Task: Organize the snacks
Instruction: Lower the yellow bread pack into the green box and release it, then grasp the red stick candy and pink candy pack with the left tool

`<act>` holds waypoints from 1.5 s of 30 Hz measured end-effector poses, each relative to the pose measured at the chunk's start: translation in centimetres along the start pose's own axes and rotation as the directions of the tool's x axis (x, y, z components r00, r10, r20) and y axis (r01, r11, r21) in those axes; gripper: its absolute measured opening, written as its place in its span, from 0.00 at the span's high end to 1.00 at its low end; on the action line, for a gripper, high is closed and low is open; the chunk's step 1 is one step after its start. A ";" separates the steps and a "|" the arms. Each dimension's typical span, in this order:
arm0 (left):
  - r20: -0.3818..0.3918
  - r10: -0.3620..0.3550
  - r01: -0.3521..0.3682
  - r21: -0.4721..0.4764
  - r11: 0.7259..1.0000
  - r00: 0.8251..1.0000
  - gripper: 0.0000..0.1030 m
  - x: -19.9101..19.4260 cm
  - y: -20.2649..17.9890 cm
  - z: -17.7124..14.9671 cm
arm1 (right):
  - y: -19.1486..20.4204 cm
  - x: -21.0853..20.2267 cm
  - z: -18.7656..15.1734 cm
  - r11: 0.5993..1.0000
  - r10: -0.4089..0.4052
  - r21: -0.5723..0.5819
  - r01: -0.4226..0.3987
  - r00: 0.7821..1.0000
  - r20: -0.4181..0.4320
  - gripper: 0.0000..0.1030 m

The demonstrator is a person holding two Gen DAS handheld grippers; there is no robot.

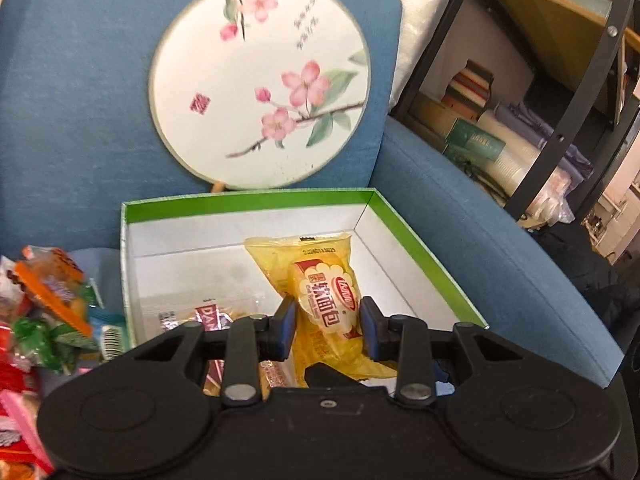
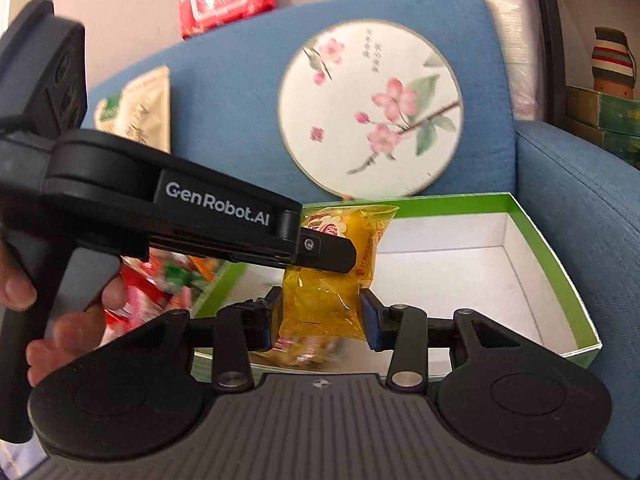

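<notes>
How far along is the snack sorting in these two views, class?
Done: one red-labelled snack packet lies in the green-rimmed box. In hand: the yellow bread packet sits over the box, pinched in the jaws of the left gripper and the right gripper. Left: the heap of loose snacks beside the box.

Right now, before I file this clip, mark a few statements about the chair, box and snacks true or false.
1. The box has a green rim and a white inside. True.
2. The round fan shows blue birds. False: pink blossoms on a branch.
3. In the left wrist view, loose snacks are piled left of the box. True.
4. The box rests on a wooden table. False: on a blue armchair.
5. A yellow bread packet is between the left gripper fingers. True.
</notes>
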State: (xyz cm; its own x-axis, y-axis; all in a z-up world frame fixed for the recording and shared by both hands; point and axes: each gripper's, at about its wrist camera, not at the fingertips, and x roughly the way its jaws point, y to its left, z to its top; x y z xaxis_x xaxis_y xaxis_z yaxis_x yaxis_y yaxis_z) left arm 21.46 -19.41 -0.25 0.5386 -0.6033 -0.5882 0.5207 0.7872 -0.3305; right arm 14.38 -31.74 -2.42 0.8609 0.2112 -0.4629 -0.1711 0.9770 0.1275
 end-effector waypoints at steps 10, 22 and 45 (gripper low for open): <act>0.085 0.125 -0.122 -0.040 0.992 0.989 0.00 -5.4 2.2 -1.1 | 1.9 -1.7 -0.9 0.996 -0.053 -0.070 0.056 0.997 0.047 0.00; 0.100 0.285 -0.272 -0.131 0.953 0.953 0.00 -16.8 5.5 -8.8 | 9.6 -3.7 -4.0 0.982 0.185 -0.033 -0.185 0.983 -0.001 0.00; -0.014 0.273 -0.273 -0.116 0.955 0.962 0.01 -18.9 8.3 -15.2 | 12.4 -1.2 -7.4 0.974 0.168 -0.096 -0.207 0.936 -0.310 0.62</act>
State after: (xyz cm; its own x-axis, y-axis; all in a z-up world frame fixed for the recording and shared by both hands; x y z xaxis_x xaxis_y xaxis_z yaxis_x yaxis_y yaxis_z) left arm 5.53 0.47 -3.09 0.6507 -0.3636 -0.6666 0.2738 0.9312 -0.2407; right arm 7.73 -19.62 -6.76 0.6279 0.3714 -0.6840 -0.3906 0.9105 0.1358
